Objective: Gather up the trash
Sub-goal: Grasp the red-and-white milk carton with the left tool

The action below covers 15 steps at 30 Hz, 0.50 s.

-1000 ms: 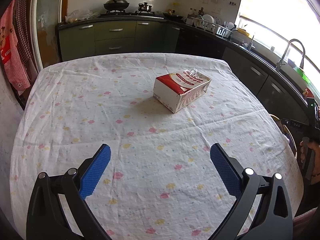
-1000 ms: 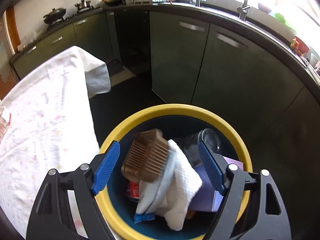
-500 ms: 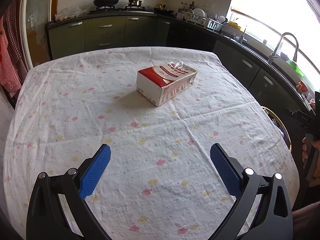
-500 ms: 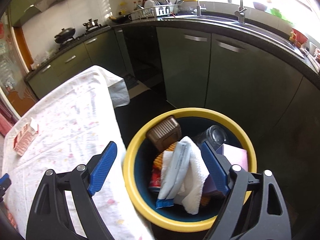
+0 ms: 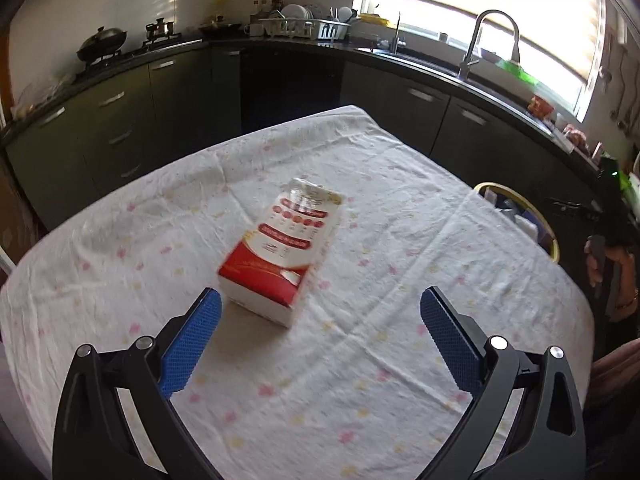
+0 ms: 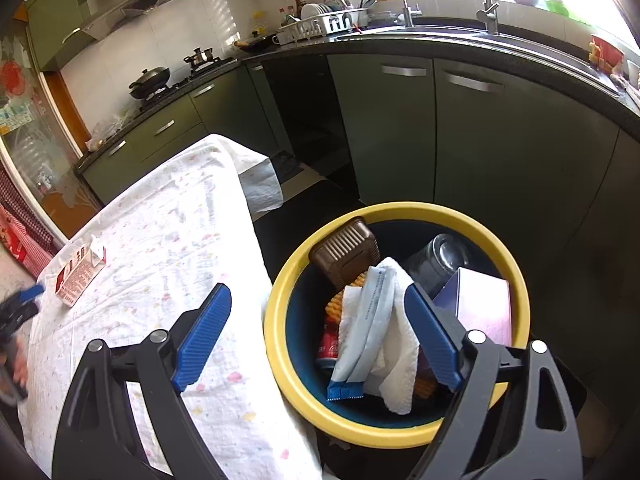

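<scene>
A red and white carton (image 5: 284,252) lies on the flowered tablecloth (image 5: 360,380), just ahead of my left gripper (image 5: 320,294), which is open with nothing between its pads. My right gripper (image 6: 318,290) hovers over the near rim of the yellow-rimmed bin (image 6: 400,210); its jaws are opening and hold nothing. Inside the bin are a brown ribbed tray (image 6: 346,252), white paper towel (image 6: 396,344), a glass jar (image 6: 440,258), a purple box (image 6: 480,304) and a red can (image 6: 330,348). The carton (image 6: 78,276) also shows far left in the right wrist view, with the blurred left gripper (image 6: 20,304) beside it.
The bin (image 5: 500,188) stands on the dark floor off the table's right edge. Dark green cabinets (image 6: 420,128) and a counter with a sink run close behind it. A hand holding the right gripper (image 5: 612,240) is at the right of the left wrist view.
The brown tray, between the right fingers a second ago, now lies in the bin, and the right gripper has drawn back. The left gripper swung toward the carton, which is now much closer.
</scene>
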Available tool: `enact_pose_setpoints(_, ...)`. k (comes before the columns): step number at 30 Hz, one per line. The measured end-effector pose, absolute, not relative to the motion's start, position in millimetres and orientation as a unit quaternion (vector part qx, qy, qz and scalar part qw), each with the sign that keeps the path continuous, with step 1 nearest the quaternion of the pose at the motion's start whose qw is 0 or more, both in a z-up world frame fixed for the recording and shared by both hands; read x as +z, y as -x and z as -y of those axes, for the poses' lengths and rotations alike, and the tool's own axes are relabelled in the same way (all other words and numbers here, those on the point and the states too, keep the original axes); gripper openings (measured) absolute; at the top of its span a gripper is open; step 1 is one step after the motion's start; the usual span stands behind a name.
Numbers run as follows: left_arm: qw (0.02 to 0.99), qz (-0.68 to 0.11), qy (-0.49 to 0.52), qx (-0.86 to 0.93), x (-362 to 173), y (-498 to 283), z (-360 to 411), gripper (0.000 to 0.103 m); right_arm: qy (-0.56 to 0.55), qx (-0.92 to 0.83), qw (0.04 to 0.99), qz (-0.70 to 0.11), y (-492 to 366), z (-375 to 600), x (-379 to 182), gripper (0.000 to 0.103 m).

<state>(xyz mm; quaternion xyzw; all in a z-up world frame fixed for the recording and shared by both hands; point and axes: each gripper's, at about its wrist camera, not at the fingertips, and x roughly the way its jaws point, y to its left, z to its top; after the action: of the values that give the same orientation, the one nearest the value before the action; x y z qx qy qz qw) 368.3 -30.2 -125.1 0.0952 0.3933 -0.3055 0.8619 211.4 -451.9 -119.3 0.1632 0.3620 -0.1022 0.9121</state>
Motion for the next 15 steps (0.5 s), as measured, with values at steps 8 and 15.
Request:
enact_pose_setpoints(8,0.841,-0.399,-0.129,-0.341,-146,-412,35,0.098,-0.153,-0.105,0.912,-0.365,-214,449,-118,0.084)
enact_pose_setpoints(15,0.834,-0.402,-0.151,-0.346,-158,-418,52,0.083,-0.147,-0.097,0.910,-0.375,-225,442,-122,0.084)
